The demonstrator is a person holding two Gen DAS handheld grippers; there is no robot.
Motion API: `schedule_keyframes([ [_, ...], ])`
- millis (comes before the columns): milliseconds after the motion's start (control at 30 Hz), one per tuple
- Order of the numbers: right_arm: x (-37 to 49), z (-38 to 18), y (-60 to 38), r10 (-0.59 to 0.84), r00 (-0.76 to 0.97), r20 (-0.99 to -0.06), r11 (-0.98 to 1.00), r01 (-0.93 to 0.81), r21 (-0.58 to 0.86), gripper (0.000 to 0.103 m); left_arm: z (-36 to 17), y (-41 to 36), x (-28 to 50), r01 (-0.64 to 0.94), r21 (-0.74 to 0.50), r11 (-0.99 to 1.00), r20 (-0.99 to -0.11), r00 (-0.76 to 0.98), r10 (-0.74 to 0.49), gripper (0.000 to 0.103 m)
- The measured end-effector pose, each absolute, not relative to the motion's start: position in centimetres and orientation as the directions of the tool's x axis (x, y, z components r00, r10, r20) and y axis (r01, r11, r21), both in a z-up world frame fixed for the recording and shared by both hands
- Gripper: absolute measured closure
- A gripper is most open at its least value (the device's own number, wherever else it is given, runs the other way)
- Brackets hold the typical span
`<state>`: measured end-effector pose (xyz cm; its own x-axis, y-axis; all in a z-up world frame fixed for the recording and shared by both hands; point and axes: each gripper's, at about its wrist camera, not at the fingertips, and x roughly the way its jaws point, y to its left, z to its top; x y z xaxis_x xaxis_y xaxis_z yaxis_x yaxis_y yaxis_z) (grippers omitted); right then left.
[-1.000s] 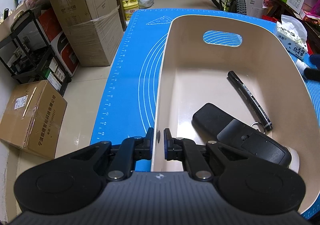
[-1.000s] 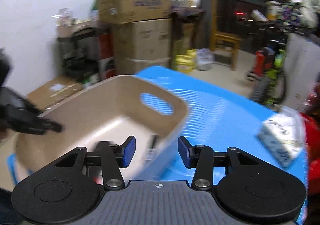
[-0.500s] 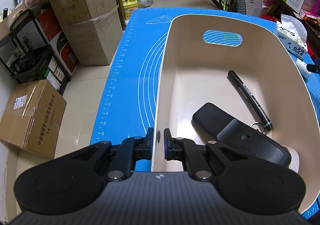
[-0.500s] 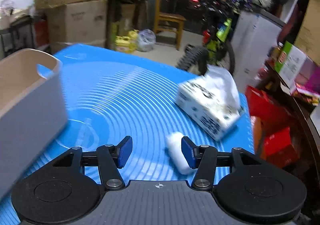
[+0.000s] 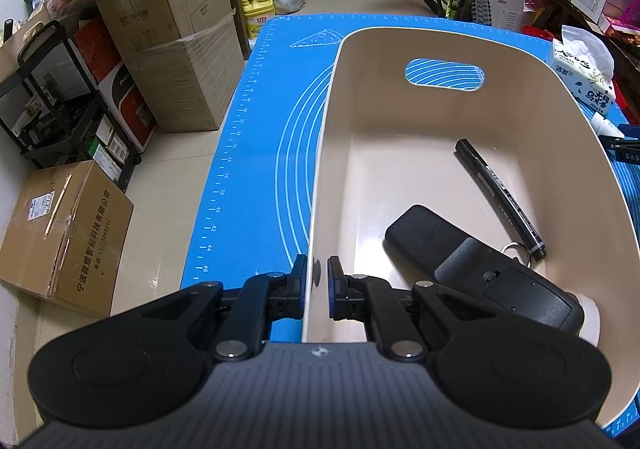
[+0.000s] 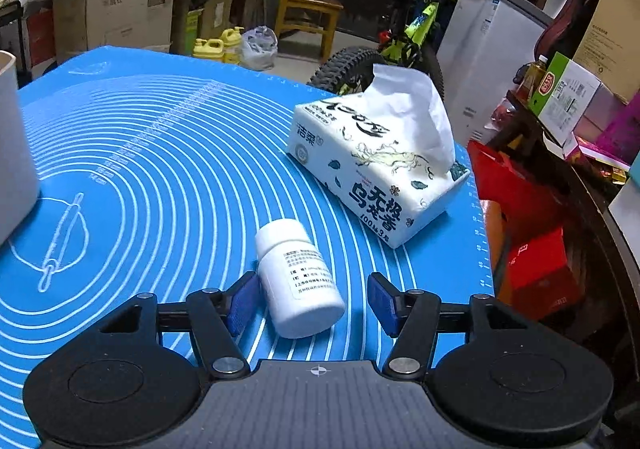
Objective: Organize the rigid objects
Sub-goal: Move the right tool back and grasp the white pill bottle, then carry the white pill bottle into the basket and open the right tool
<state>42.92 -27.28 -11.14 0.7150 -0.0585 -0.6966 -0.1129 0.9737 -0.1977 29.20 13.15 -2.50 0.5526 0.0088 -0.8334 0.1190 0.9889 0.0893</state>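
The left gripper [image 5: 317, 281] is pinched onto the near left wall of the bin [image 5: 320, 185], one finger outside and one inside. In the bin, nearest the gripper, lies a black remote [image 5: 480, 269], its far end resting on the floor of the bin; a metal ring [image 5: 518, 249] shows just beyond it. A black marker [image 5: 496, 189] lies diagonally further in, its tip near the ring. The bin stands on a blue mat [image 5: 256, 153] that covers the desk.

The right gripper [image 6: 314, 303] is spread wide, its fingers on either side of a white bottle [image 6: 298, 281] that lies on the mat, cap pointing away. The left pad [image 6: 240, 301] is just beside the bottle; the right pad is apart from it. Further off sits a tissue pack [image 6: 376, 169] with a sheet sticking up. The bin's corner shows at the left edge of the right wrist view.
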Motion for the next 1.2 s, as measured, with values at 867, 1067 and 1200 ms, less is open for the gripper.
schedule_keyframes([
  [867, 35.8, -2.4, -20.1, 0.105, 0.837, -0.537, 0.977, -0.189, -0.104, 0.058, -2.5, 12.8, 29.3, 0.108, 0.088, 0.990, -0.832, 0.555, 0.014, 0.093],
  [1067, 33.6, 1.6, -14.5, 0.240, 0.839, -0.488, 0.942, -0.323, -0.093, 0.058, -2.4, 12.9, 29.2, 0.108, 0.084, 0.991, -0.831, 0.556, 0.010, 0.093],
  [1200, 32.8, 2.7, -11.1, 0.308, 0.811, -0.498, 0.911, -0.402, -0.091, 0.058, -2.4, 12.9, 29.2, 0.108, 0.078, 0.991, -0.831, 0.557, 0.005, 0.093],
])
